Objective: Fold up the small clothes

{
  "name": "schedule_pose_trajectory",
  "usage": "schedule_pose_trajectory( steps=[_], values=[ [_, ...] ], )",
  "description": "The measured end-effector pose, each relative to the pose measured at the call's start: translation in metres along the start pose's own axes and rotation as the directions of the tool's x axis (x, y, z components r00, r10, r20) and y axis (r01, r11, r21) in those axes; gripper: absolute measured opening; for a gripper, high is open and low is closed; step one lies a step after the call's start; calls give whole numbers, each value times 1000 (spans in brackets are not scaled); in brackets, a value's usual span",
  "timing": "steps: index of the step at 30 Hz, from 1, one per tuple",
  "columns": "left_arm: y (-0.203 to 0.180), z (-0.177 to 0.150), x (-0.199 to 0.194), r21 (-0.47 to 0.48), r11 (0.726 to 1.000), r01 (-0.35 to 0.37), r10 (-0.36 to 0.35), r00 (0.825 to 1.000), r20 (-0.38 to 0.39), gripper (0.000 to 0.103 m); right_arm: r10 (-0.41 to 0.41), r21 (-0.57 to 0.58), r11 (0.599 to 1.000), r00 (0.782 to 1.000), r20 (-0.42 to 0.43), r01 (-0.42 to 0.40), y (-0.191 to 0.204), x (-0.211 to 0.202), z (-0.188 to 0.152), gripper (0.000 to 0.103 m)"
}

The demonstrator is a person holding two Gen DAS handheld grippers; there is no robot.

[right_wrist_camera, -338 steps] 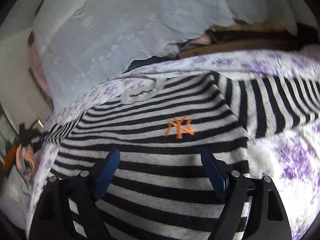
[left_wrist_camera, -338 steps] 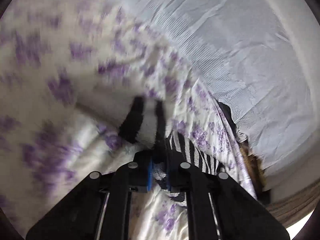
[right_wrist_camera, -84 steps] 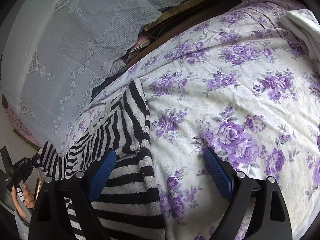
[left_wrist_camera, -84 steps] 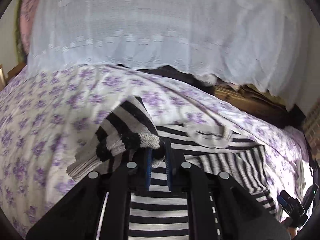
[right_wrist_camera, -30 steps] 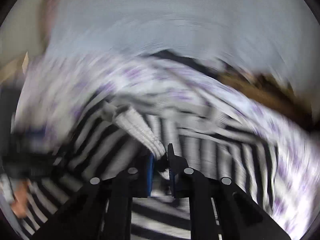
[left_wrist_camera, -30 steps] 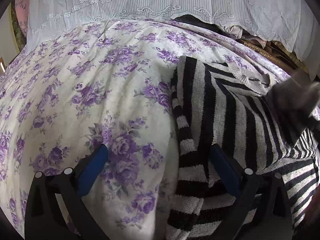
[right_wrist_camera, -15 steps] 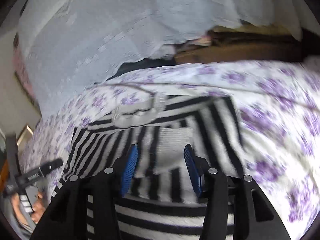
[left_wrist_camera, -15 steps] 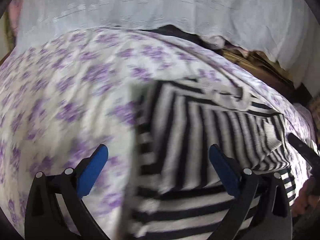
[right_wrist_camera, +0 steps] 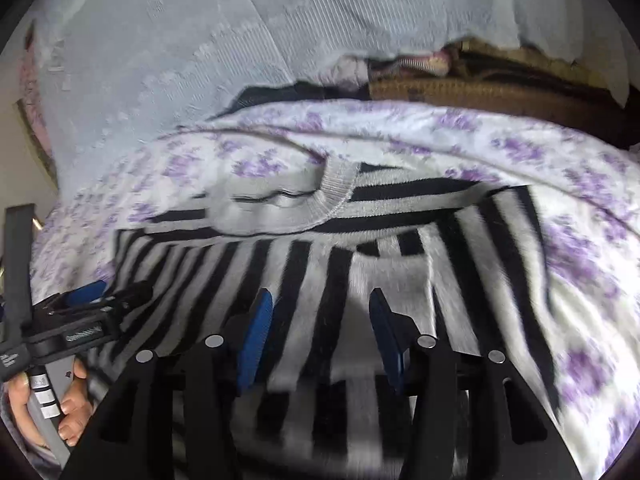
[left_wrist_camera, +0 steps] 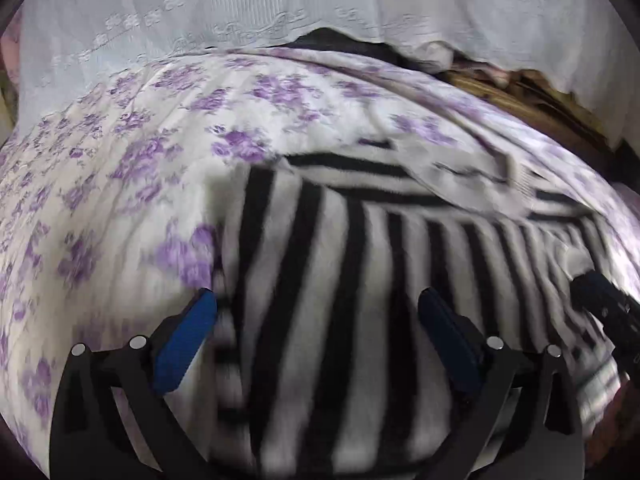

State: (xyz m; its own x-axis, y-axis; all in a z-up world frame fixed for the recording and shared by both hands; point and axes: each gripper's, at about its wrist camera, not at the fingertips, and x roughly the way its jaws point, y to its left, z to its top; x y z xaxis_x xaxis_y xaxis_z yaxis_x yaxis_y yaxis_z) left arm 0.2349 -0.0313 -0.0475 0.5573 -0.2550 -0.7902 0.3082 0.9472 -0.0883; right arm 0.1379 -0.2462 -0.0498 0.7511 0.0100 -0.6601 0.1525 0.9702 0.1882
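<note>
A black-and-white striped sweater (left_wrist_camera: 360, 272) lies on the purple-flowered bedspread (left_wrist_camera: 120, 168), both sleeves folded in over its body, grey collar at the far end. It also shows in the right wrist view (right_wrist_camera: 360, 248), collar (right_wrist_camera: 304, 204) toward the far side. My left gripper (left_wrist_camera: 316, 320) is open and empty, low over the sweater's left part. My right gripper (right_wrist_camera: 320, 320) is open and empty over a folded sleeve cuff (right_wrist_camera: 392, 280). The left gripper (right_wrist_camera: 84, 300) also shows at the left of the right wrist view, held by a hand (right_wrist_camera: 68, 404).
A white lace cloth (left_wrist_camera: 280, 12) hangs behind the bed. A brown woven thing (right_wrist_camera: 480, 92) and dark clothes (right_wrist_camera: 280, 92) lie under it at the bed's far edge. Flowered bedspread surrounds the sweater on the left (left_wrist_camera: 80, 240) and right (right_wrist_camera: 592, 280).
The right gripper has let go of the sleeve it carried over the body and opened. Both grippers have moved in closer over the sweater.
</note>
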Motion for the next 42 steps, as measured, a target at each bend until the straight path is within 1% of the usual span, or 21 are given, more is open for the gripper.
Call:
schedule_pose_trajectory(
  steps=[1,2,4,5,7,9,11,14,15,17,19,20,22,23,24,25,28,30,35,39,42],
  values=[
    [-2,-6,-7,22,1000,16,-16,1000,2,98,-15,-30,999,1000,-6,15,1,-6,-6,62],
    [-4,-12,-11,50,999,9,-9,1000,3,98,-28,-48,998,999,-33,27,-1,-4,-12,62],
    [-7,-23,-2,91,995,-36,39,999,-28,99,-31,-76,997,993,-110,22,-1,15,-25,66],
    [-6,-24,4,78,997,-26,29,999,-45,99,-31,-73,997,994,-107,24,-1,14,-24,66],
    [6,-20,1,-14,1000,21,-22,997,-74,99,-43,-64,997,996,-74,38,2,3,-22,65],
    [12,-27,-14,-54,998,26,-29,998,-51,98,-29,-56,998,999,-35,27,3,-13,-28,66],
    [11,-39,-30,-20,999,29,-29,999,-27,98,1,-70,998,999,-38,-3,6,-22,-36,67],
    [8,-59,-30,29,1000,-2,4,998,-70,99,1,-94,996,995,-99,-10,5,-14,-49,76],
    [11,-64,-30,28,1000,-1,3,997,-78,99,4,-93,996,995,-100,-13,5,-15,-49,76],
    [14,-68,-42,10,1000,-5,6,998,-67,98,-18,-60,998,998,-61,15,5,-34,-50,76],
    [14,-80,-63,8,999,31,-30,999,-41,98,20,-63,998,999,-51,-23,7,-51,-58,76],
    [12,-90,-71,18,999,37,-37,999,-40,98,33,-79,996,998,-60,-38,10,-60,-68,76],
    [6,-110,-80,60,997,49,-45,996,-72,98,37,-110,993,995,-90,-47,12,-68,-85,78],
    [2,-118,-81,77,996,49,-42,995,-87,98,33,-128,990,990,-134,-50,11,-65,-99,79],
    [-2,-128,-83,104,994,34,-24,995,-96,98,20,-152,987,989,-150,-43,12,-64,-109,81],
    [-4,-134,-86,119,993,19,-9,996,-89,98,7,-174,984,991,-136,-31,15,-68,-113,81],
    [-6,-144,-97,128,992,-10,18,998,-65,98,-9,-204,979,992,-129,-18,20,-80,-120,88],
    [-7,-155,-104,128,992,-19,26,998,-57,98,-18,-211,977,992,-125,-9,20,-84,-126,88],
    [-12,-172,-119,155,986,-56,59,998,-19,98,7,-173,985,993,-119,-28,14,-102,-145,90],
    [-17,-184,-127,189,976,-108,107,994,17,98,10,-144,989,993,-115,-27,9,-114,-156,90],
    [-21,-190,-134,205,969,-137,131,990,46,98,31,-104,994,996,-86,-40,2,-127,-162,90]
  ],
)
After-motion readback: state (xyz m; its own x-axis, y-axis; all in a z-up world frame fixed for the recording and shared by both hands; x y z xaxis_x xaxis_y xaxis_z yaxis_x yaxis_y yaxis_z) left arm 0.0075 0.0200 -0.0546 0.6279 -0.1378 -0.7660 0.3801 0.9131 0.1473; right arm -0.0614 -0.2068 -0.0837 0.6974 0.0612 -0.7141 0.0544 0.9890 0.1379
